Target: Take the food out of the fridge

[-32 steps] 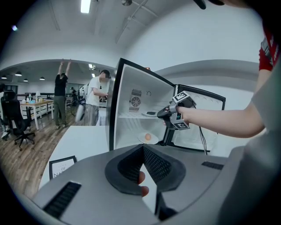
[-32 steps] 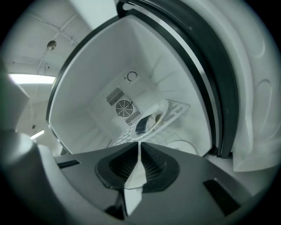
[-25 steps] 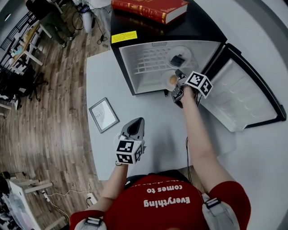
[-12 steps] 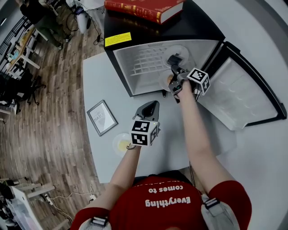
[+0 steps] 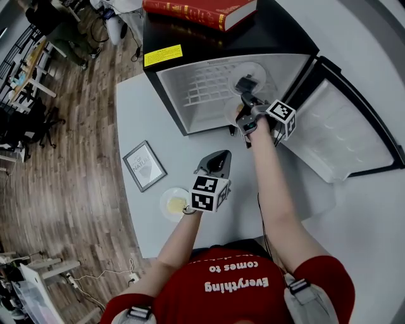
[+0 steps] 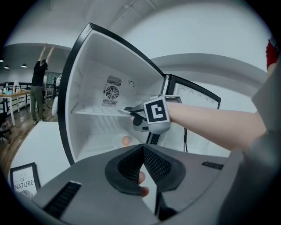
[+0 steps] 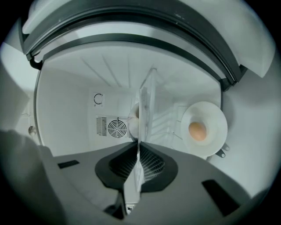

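The small fridge (image 5: 190, 95) stands open on the white table, its door (image 5: 342, 133) swung right. My right gripper (image 5: 243, 101) is at its mouth. Its jaws are closing on the rim of a clear plate (image 7: 147, 101), seen edge-on between the pads (image 7: 139, 151). That plate (image 5: 250, 79) sits on the wire shelf and carries a dark item. Below it, a white plate (image 7: 210, 116) holds a round brown food (image 7: 197, 130). My left gripper (image 5: 215, 166) hovers over the table in front of the fridge, shut and holding nothing. A small plate (image 5: 174, 204) with yellow food rests on the table.
A framed picture (image 5: 145, 165) lies on the table at the left. A red book (image 5: 199, 9) rests on the fridge's black top. A cable runs along the table's right side. Wooden floor drops off left of the table edge; a person (image 6: 41, 83) stands far off.
My left gripper has moved from the table's front toward the fridge, uncovering the small plate with yellow food. My right gripper stayed at the fridge mouth and rolled.
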Demonstrator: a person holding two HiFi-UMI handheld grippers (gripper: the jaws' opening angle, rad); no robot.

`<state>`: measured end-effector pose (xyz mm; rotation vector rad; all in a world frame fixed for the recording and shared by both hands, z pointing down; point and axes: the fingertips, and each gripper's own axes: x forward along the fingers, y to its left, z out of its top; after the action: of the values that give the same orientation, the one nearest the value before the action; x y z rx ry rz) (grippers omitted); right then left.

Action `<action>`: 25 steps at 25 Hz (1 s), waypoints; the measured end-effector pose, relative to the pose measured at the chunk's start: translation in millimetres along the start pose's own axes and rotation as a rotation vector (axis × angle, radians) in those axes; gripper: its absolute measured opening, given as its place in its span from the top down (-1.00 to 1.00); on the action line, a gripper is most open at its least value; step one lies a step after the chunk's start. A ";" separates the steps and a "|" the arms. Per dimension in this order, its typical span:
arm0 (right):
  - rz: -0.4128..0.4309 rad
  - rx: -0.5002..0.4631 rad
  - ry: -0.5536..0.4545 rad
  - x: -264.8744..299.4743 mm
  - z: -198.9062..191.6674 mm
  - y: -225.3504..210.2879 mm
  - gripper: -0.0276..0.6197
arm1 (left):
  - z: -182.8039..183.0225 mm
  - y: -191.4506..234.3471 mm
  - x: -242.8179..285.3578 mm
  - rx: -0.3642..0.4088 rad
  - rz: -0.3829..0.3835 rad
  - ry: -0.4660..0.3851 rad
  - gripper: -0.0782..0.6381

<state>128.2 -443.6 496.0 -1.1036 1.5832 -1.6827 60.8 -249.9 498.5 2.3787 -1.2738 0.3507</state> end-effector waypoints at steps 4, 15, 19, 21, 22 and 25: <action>0.045 0.050 0.069 -27.2 -18.6 -4.3 0.83 | -9.5 5.3 -7.0 -0.010 0.008 0.016 0.76; 0.127 0.061 0.030 -22.0 -6.3 -5.5 0.83 | -16.0 5.0 -16.4 -0.022 0.005 0.022 0.76; 0.134 0.028 0.052 -25.5 -5.7 -2.1 0.84 | -13.6 6.7 -21.1 -0.020 0.013 0.013 0.76; 0.154 0.006 0.065 -30.7 -7.5 0.6 0.84 | -12.8 8.1 -23.5 -0.020 0.019 0.010 0.76; 0.163 -0.006 0.070 -33.2 -8.7 2.1 0.84 | -12.1 8.9 -24.5 -0.020 0.022 0.008 0.76; 0.183 -0.022 0.082 -38.5 -11.5 3.4 0.84 | -9.8 11.4 -26.6 -0.018 0.030 0.001 0.76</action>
<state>137.0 -405.4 486.1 -0.8806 1.7021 -1.6096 36.5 -231.5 499.1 2.3467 -1.3077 0.3474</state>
